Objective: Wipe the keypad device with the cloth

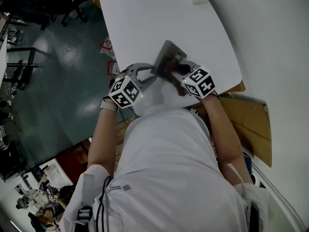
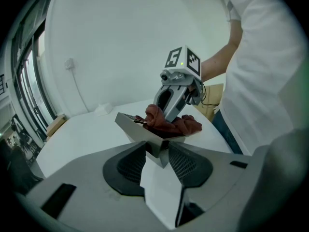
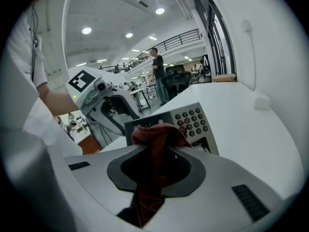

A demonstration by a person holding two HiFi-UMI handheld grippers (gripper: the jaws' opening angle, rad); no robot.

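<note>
Our left gripper [image 2: 157, 153] clamps a corner of the grey boxy keypad device [image 3: 193, 122]. Our right gripper [image 3: 157, 151] pinches the rust-red cloth [image 3: 154, 132]. We should wipe lightly, bracing firmly.

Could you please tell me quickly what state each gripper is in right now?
Left gripper: closed on a corner of the keypad device.
Right gripper: closed on the reddish cloth, which lies against the device.
</note>
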